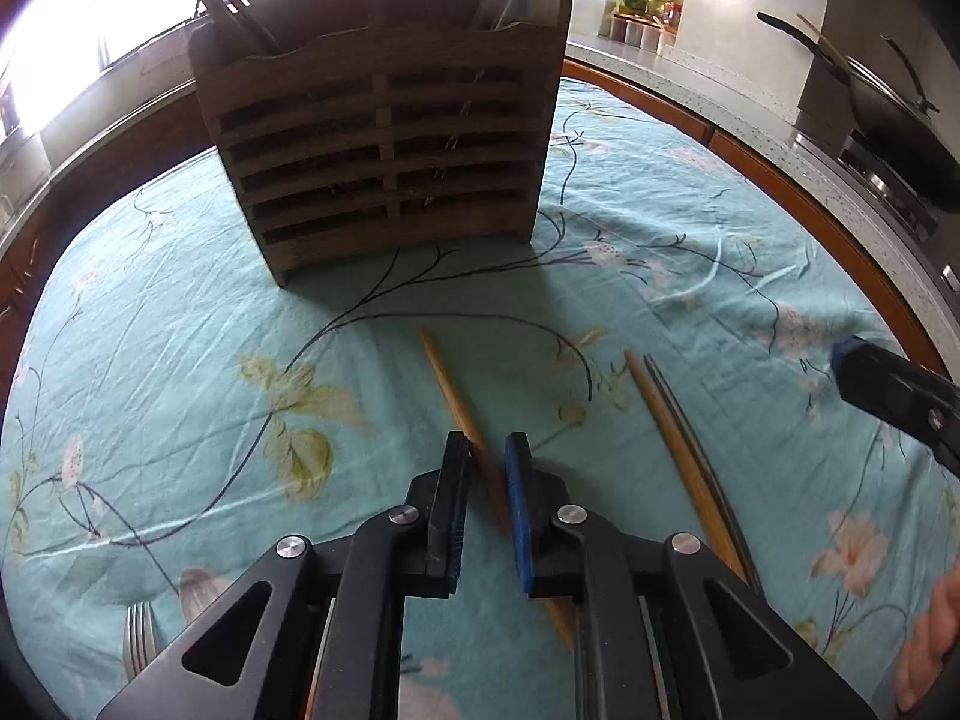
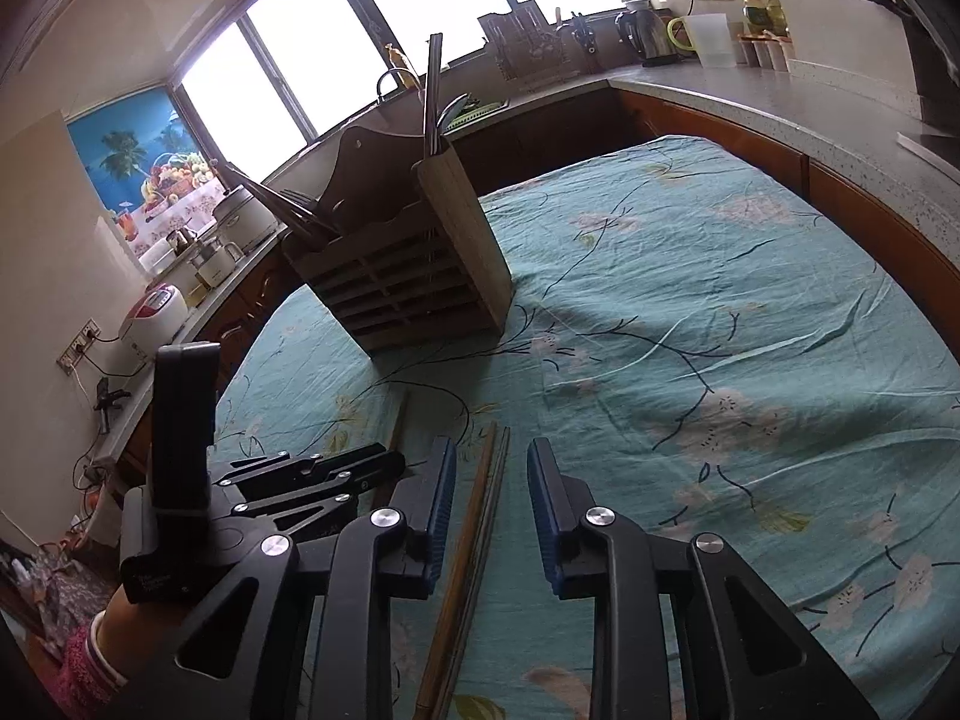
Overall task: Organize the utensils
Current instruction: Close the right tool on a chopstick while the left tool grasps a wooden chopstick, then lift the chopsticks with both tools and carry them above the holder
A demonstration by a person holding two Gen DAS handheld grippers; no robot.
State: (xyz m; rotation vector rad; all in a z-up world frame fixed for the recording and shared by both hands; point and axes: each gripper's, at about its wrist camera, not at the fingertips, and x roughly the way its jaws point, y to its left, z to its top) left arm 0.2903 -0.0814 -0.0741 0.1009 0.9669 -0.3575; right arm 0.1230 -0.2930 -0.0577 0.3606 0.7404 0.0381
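Wooden chopsticks: two, one [image 1: 456,402] between left fingers [image 1: 455,468], other [image 1: 672,426] just right of them. Dark metal chopstick [image 1: 690,420]: one, touching second wooden one, lying between right fingers [image 2: 441,480]. Fork [image 1: 139,636]: one, low left of left fingers. Wooden utensil holder [image 1: 384,138]: one, ahead of both. Grippers: two.

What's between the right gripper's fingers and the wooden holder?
Right wrist view: a wooden chopstick and dark chopstick between the right gripper fingers, then bare cloth to the wooden holder.
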